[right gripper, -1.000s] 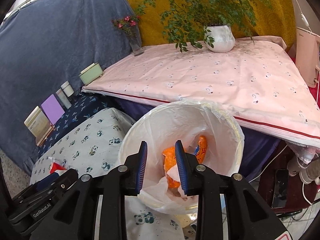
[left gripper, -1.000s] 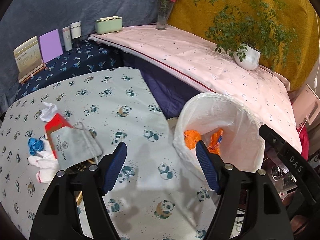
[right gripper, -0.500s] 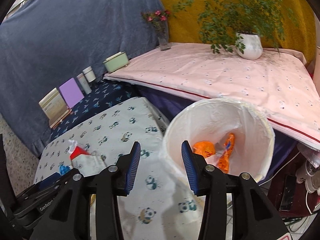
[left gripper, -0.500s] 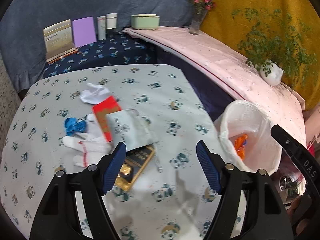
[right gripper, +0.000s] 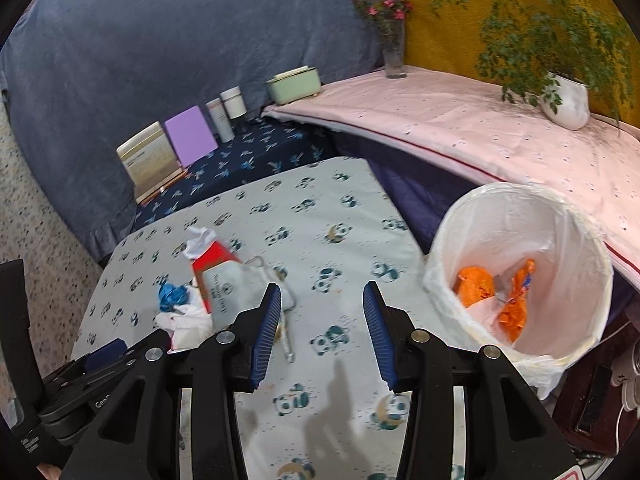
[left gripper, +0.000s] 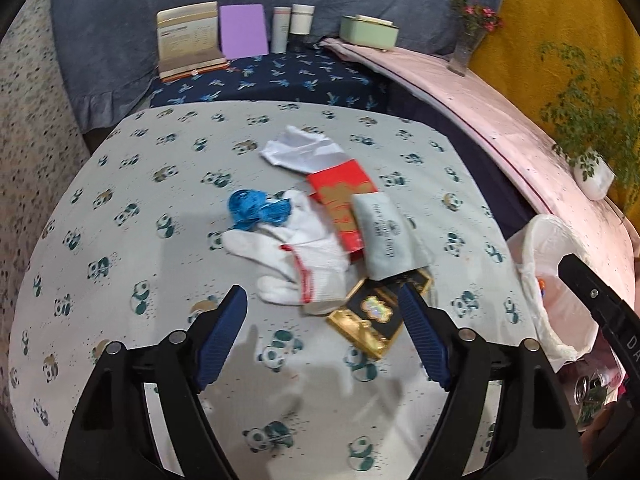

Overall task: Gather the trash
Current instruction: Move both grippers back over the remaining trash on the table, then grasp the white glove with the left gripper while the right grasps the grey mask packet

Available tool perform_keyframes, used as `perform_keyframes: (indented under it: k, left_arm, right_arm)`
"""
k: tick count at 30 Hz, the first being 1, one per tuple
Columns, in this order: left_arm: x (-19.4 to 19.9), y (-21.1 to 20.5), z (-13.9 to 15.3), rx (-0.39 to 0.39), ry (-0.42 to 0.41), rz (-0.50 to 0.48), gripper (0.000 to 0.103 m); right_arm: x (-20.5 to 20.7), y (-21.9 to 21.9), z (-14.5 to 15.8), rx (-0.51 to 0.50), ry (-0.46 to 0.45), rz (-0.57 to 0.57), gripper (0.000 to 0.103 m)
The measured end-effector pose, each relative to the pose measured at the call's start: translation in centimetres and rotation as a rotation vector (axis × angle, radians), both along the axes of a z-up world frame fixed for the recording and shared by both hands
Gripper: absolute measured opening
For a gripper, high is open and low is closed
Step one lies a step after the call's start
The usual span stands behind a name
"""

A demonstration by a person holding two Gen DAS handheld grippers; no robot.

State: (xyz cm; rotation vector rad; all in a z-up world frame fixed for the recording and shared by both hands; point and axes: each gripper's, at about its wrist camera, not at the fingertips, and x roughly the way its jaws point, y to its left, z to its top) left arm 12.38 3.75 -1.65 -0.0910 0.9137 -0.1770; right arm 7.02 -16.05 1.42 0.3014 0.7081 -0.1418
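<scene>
Left wrist view: the left gripper (left gripper: 322, 320) has its fingers spread wide and opening further, with nothing between them. The trash pile lies just above them at frame centre on the panda-print surface (left gripper: 120, 264): a white glove (left gripper: 296, 256), a blue wad (left gripper: 256, 208), a red packet (left gripper: 344, 204), a grey pouch (left gripper: 384, 236), a white tissue (left gripper: 300, 152) and a black-and-gold box (left gripper: 376, 316). The glove's cuff and the box sit nearest the fingertips; the glove's long axis runs from upper left to lower right. The lined bin (left gripper: 548, 280) is at the right edge.

Right wrist view: the right gripper (right gripper: 320, 320) is about half open and empty, over bare cloth. The pile is at its left, the bin (right gripper: 520, 216) at its right, holding orange wrappers (right gripper: 476, 284).

The left gripper looks nearer the pile and pointed at it, so the next pick is likely its job.
</scene>
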Motion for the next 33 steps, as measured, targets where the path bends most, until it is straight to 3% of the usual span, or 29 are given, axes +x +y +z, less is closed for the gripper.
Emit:
perform_keyframes:
  k: [10,18,20,22,24,27,33]
  left_arm:
    - [1.8,2.4,-2.0,-0.035,0.07,0.041,0.074]
    - [4.1,1.6,-4.1,-0.049,0.123,0.024,0.073]
    - [4.7,1.3,-4.6,-0.06,0.139,0.008,0.061]
    - [5.1,1.2,-5.1,-0.07,0.165,-0.015,0.029]
    - [5.3,1.2,-5.5,-0.092,0.198,-0.041,0.015]
    - [5.1,1.6,-5.3,-0.096,0.184,-0.057,0.007]
    - [4.6,3.2,-4.6,-0.1,0.17,-0.049,0.005]
  right_arm:
    - [2.0,3.9,-1.2,-0.016,0.037,0.082,0.042]
    - [3.8,5.1,-2.8,-0.021,0.076,0.11,0.042]
    - [4.4,5.4,-3.1,-0.022,0.086,0.116,0.042]
    - [5.1,5.7,-3.6,-0.023,0.096,0.123,0.042]
    - [5.7,6.1,-4.0,-0.022,0.105,0.13,0.042]
    - [6.7,6.7,-4.6,-0.024,0.117,0.143,0.042]
    - [8.6,8.3,-5.8,-0.009,0.14,0.179,0.042]
